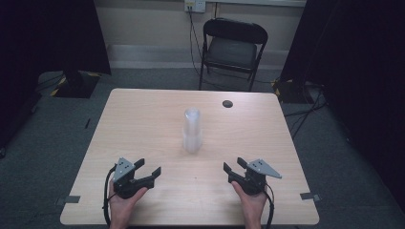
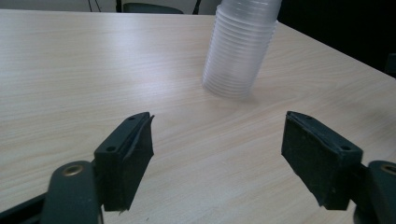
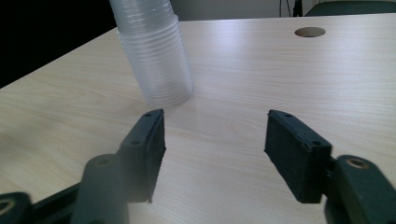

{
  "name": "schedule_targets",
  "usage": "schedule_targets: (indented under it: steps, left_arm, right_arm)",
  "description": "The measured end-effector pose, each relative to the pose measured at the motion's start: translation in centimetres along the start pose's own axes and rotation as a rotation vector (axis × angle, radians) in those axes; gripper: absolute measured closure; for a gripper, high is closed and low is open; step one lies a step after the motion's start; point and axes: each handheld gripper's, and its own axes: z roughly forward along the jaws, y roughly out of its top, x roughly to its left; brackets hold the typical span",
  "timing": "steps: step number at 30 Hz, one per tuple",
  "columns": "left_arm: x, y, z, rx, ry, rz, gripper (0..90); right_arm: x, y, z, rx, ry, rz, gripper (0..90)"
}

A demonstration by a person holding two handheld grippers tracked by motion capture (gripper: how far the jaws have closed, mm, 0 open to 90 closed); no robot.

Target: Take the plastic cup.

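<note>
Holding both grippers low over the surface (image 1: 143, 114), we have the left gripper (image 1: 147, 170) and right gripper (image 1: 232, 168) with fingers spread wide, nothing between them. The stack of clear cups (image 1: 192, 130) stands upright ahead of both finger pairs, between the two and well apart from either. A dark round hole (image 1: 227, 103) sits beyond the stack.

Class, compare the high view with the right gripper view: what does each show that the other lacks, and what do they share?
High view alone: a black folding chair beyond the table, grey carpet, the left tongs and both of the person's hands. Right gripper view alone: a close look at the ribbed rims of the nested cups. Shared: the stack of clear plastic cups, the pale wooden table, its round dark hole, and the open right tongs.
</note>
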Motion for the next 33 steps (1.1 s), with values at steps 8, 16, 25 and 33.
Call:
schedule_targets:
  steps: [8,16,25,33]
  left_arm:
    - [0.3,0.1,-0.1,0.001,0.005,-0.005,23.4]
    - [0.3,0.5,-0.1,-0.012,-0.006,0.009,24.3]
    - [-0.1,1.1,0.2,-0.011,-0.027,0.034,26.5]
    - [-0.8,2.7,0.6,-0.038,-0.033,0.063,26.2]
  right_arm:
    - [-0.4,-0.4,0.0,0.016,0.045,0.013,40.1]
    - [-0.5,-0.7,-0.3,0.018,0.044,0.032,37.4]
    - [0.2,-1.2,-0.9,0.02,0.076,0.022,35.5]
    - [0.5,-1.3,-1.0,0.023,0.081,0.017,34.3]
